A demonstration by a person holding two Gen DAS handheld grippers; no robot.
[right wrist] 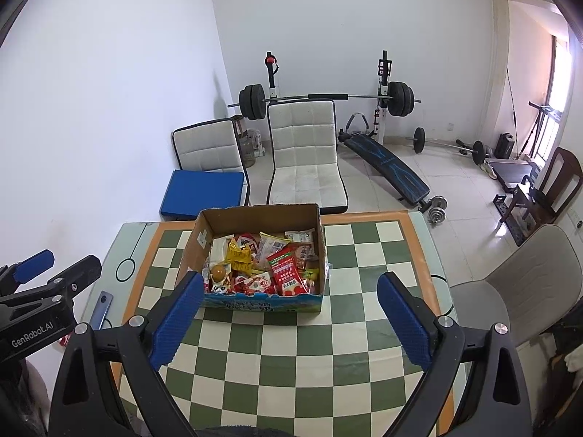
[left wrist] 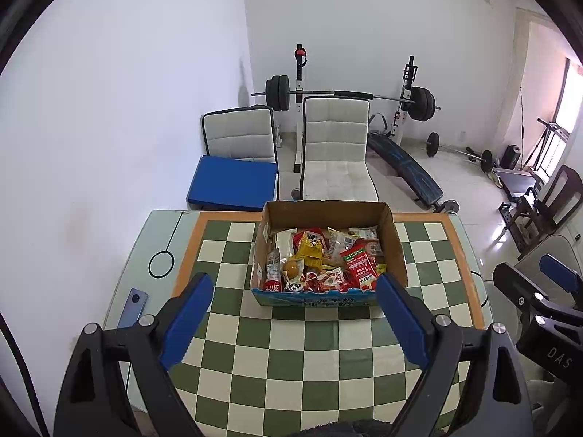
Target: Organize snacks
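Observation:
An open cardboard box (left wrist: 395, 240) stands at the far middle of the checkered table (left wrist: 291, 349). It holds several snack packets (left wrist: 324, 260), mostly red and yellow. It also shows in the right wrist view (right wrist: 204, 235) with the snacks (right wrist: 266, 266) inside. My left gripper (left wrist: 295, 287) is open and empty, held above the table in front of the box. My right gripper (right wrist: 291, 287) is open and empty, also in front of the box. Each gripper shows at the edge of the other's view.
A blue phone (left wrist: 133, 307) lies near the table's left edge. Two white floor chairs (left wrist: 335, 149) and a blue cushion (left wrist: 233, 182) sit behind the table. Weight equipment (left wrist: 349, 98) stands at the back wall. A grey chair (right wrist: 524, 284) stands on the right.

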